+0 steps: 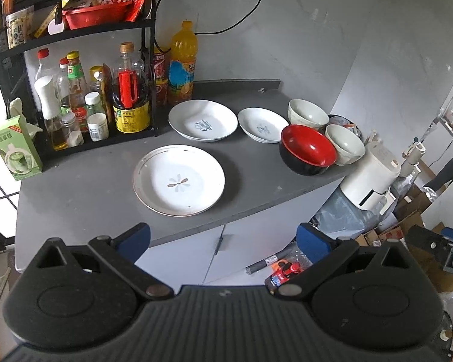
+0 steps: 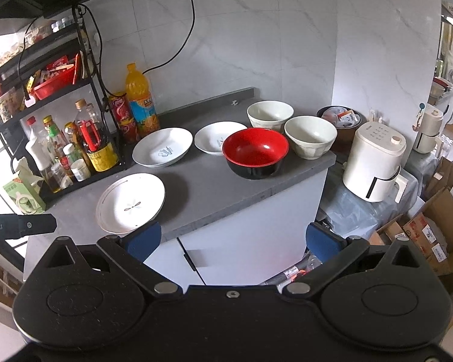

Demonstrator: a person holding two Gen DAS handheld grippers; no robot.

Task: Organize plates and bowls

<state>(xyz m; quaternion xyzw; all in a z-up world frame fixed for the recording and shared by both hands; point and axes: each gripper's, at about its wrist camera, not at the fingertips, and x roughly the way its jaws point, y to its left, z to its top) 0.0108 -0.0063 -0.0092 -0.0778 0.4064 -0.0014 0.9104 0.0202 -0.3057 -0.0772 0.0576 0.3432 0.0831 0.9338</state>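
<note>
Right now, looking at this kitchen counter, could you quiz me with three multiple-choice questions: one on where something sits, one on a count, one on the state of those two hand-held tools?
1. Where is the red-and-black bowl?
A. on the shelf rack
B. on the counter, in front of the two white bowls
C. on the floor

2. How many plates lie on the counter?
A. one
B. three
C. five

3. How are the fingers of the left gripper and right gripper?
A. spread apart, holding nothing
B. closed on a plate
C. closed on a bowl

Answers: 1 B, it stands just before the white bowls; 2 B, a flower plate and two logo plates; 3 A, nothing lies between the blue pads.
</note>
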